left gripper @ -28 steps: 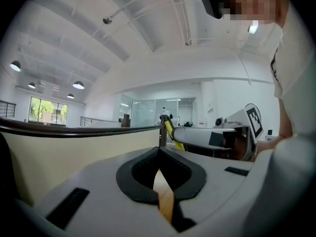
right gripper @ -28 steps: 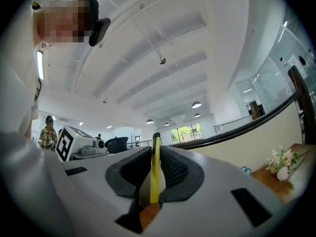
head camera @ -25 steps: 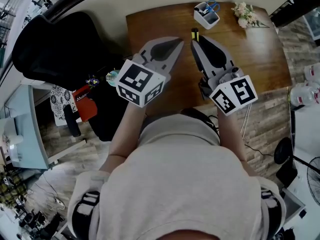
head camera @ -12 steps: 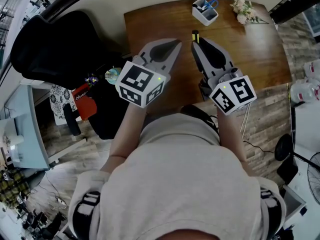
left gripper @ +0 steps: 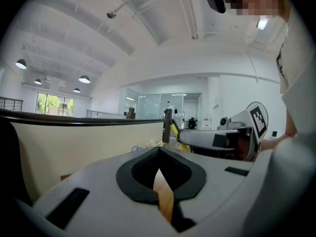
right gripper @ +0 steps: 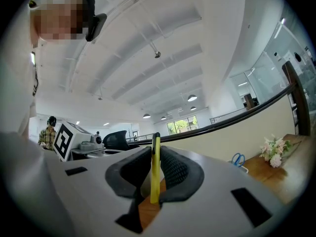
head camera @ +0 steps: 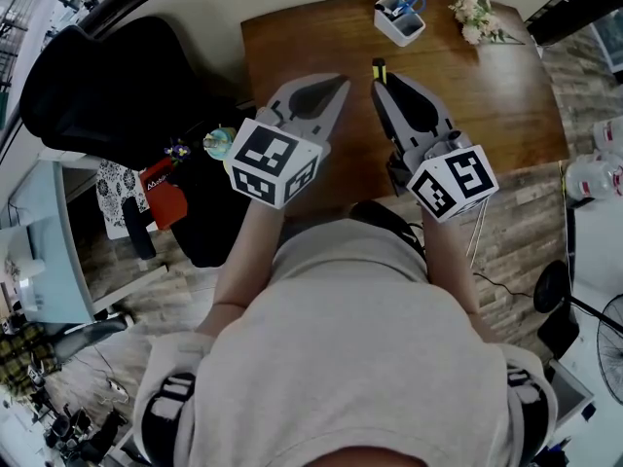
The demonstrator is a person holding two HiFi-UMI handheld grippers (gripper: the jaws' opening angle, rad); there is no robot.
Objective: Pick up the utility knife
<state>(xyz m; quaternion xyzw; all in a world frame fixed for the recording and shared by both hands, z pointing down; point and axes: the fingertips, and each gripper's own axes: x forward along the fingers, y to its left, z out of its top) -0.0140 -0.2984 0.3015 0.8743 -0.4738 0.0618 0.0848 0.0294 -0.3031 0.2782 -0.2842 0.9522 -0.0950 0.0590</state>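
Note:
The utility knife (right gripper: 155,172) is a thin yellow handle with a black tip, standing on edge between the ribbed pads of my right gripper (right gripper: 154,154), which is shut on it. In the head view the knife's end (head camera: 378,67) pokes out past the right gripper (head camera: 379,82), held above the wooden table (head camera: 506,95). My left gripper (head camera: 345,85) hovers just to its left, its jaws shut with nothing between them (left gripper: 159,151). From the left gripper view the knife (left gripper: 175,132) sticks out of the right gripper (left gripper: 183,137).
A white pen holder with blue scissors (head camera: 400,19) and a small flower bunch (head camera: 474,19) stand at the table's far edge. A black chair (head camera: 117,95) is left of the table. Bottles (head camera: 596,175) stand at the right.

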